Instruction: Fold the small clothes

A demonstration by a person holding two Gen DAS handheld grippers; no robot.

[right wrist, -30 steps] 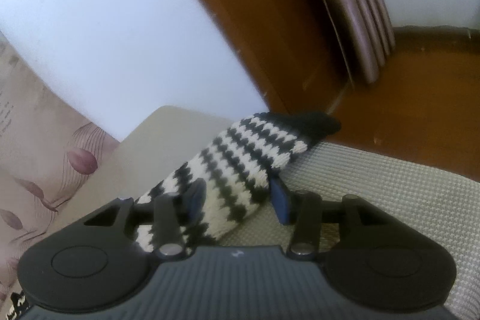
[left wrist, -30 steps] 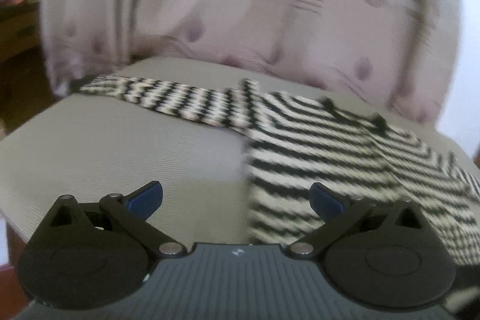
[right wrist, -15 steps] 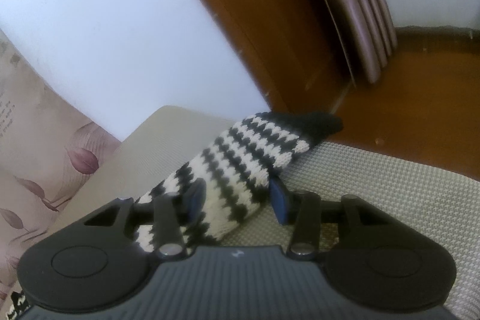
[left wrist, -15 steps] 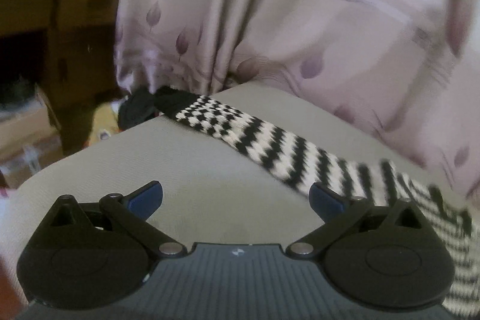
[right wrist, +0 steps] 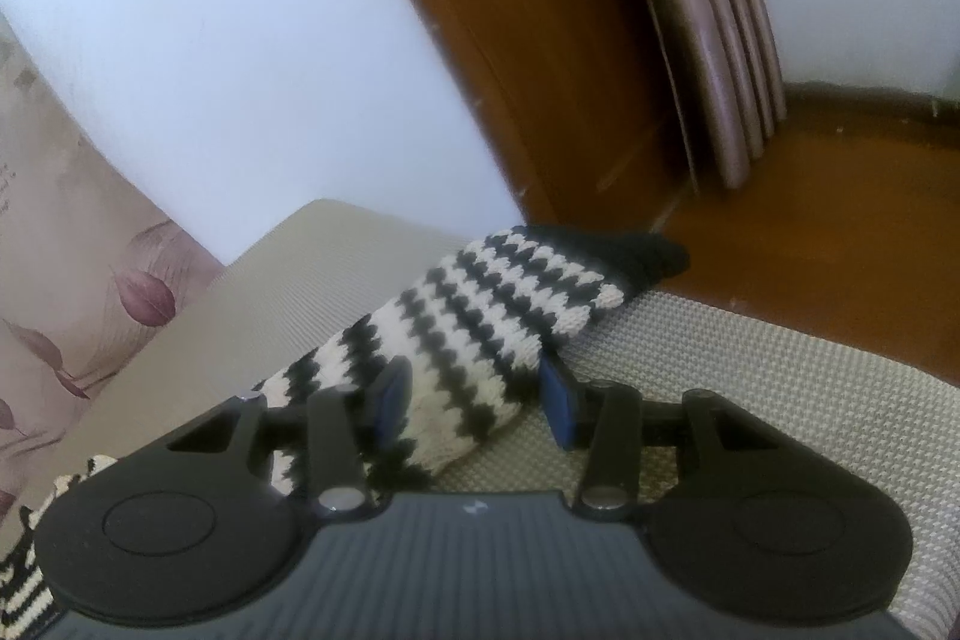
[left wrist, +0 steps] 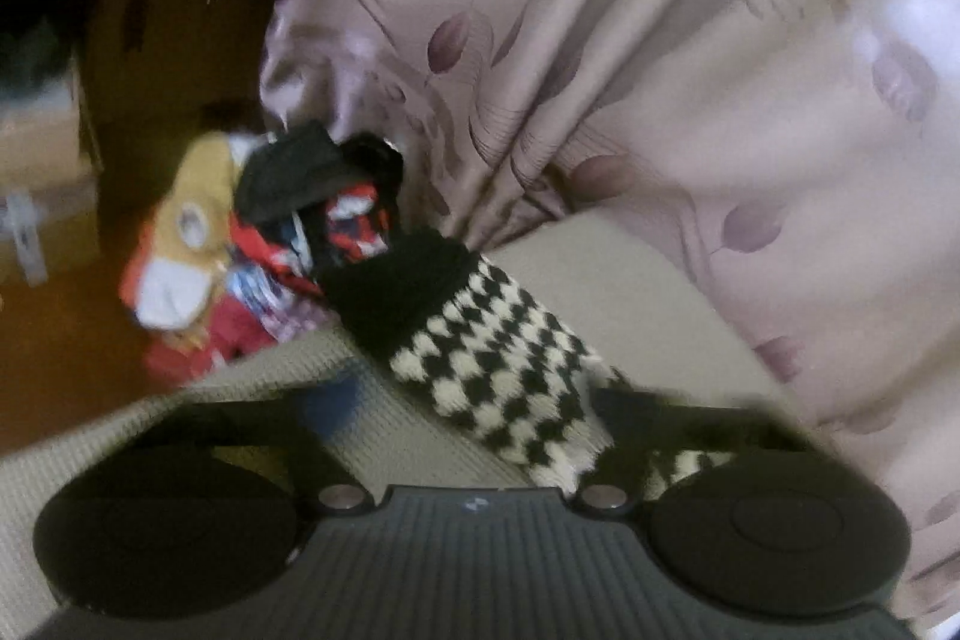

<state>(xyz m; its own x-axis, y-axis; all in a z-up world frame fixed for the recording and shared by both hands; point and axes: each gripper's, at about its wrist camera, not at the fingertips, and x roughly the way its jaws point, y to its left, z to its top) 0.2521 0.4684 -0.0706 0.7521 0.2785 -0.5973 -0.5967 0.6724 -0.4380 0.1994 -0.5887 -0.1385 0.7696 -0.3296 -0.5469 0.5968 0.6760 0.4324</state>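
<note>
A black-and-white knitted sweater lies spread on a beige cushion. In the left wrist view its left sleeve (left wrist: 498,364), with a black cuff, lies at the cushion's corner. My left gripper (left wrist: 474,406) is open, its fingers on either side of that sleeve, the image blurred. In the right wrist view the right sleeve (right wrist: 480,328), also with a black cuff, reaches the cushion (right wrist: 780,400) edge. My right gripper (right wrist: 474,406) is partly open, its blue pads (right wrist: 555,409) on either side of that sleeve without squeezing it.
A pink leaf-patterned curtain (left wrist: 660,70) hangs right behind the cushion. A heap of colourful clothes (left wrist: 240,268) lies on the brown floor past the left corner. In the right wrist view a wooden door (right wrist: 540,40), a white wall and a floor drop-off lie beyond the edge.
My left gripper has swung left along the sweater from its body to the left sleeve's cuff and come close over it. My right gripper has stayed put around the right sleeve.
</note>
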